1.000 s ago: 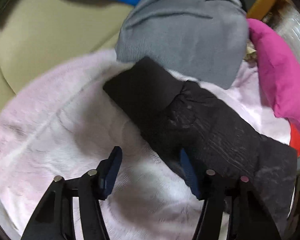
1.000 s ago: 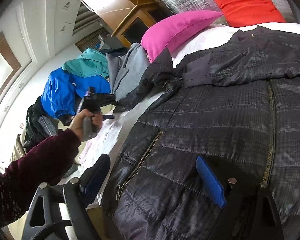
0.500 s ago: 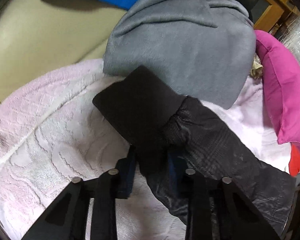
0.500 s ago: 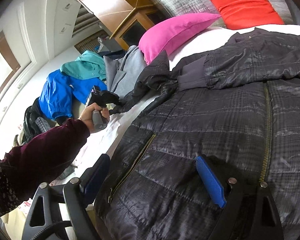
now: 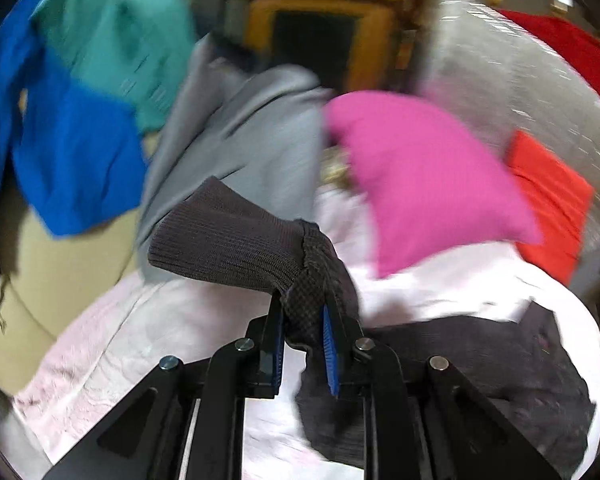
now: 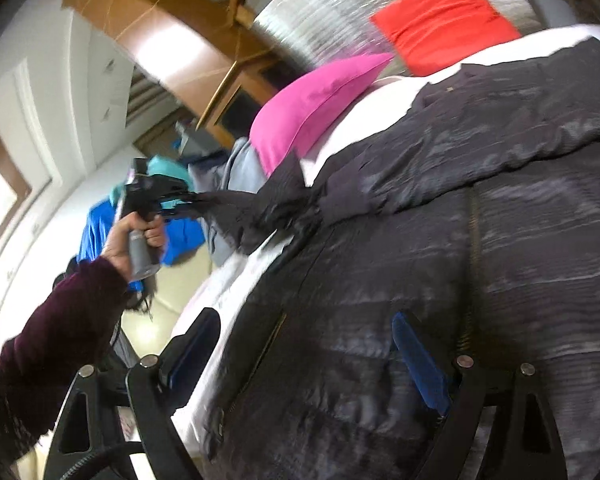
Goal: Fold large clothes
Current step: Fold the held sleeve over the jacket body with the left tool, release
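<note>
The left gripper (image 5: 302, 320) pinches the sleeve (image 5: 316, 280) of the black jacket (image 6: 440, 260) just behind its cuff (image 5: 228, 232), while the right gripper (image 6: 304, 340) rests on the jacket, jaws spread.

Two wrist fisheyes, low over the bed

The left wrist view looks along its gripper (image 5: 302, 320) toward the pink pillow (image 5: 424, 180); the right wrist view sits close on the black jacket (image 6: 440, 272), sharing that pillow (image 6: 312, 108) and jacket.
</note>
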The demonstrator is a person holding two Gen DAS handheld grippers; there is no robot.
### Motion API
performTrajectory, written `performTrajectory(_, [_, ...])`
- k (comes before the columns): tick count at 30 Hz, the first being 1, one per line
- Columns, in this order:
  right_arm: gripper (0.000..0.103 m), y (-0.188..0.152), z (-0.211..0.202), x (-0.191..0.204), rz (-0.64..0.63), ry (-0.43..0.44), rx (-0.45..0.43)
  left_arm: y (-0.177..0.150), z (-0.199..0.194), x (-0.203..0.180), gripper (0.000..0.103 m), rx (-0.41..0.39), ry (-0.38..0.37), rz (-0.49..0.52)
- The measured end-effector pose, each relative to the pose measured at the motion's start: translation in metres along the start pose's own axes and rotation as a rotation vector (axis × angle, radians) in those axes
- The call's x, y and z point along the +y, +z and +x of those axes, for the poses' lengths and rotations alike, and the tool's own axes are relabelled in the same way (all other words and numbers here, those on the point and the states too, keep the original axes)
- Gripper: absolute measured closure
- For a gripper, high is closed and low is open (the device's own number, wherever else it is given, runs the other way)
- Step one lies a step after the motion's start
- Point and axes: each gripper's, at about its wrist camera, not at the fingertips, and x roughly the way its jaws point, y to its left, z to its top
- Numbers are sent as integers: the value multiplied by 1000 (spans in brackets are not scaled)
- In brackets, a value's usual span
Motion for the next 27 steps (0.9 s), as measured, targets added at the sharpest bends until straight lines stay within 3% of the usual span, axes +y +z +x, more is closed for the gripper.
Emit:
performTrajectory(7, [13,36,-67,-17,-29,-119,-170,-11,-71,-115,86,-56,-163,189])
performTrajectory(14, [13,63,-144,-63,48,-246,-342,-46,-104,-214,86,-19,-328,306])
performTrajectory(20, [13,69,-184,-99,134,-310,-402,-100,-100,-293,86,66,-437,397])
performTrajectory(27, [13,66,-204,-111,140,-337,-406,-176,-82,-340,85,222,-516,456])
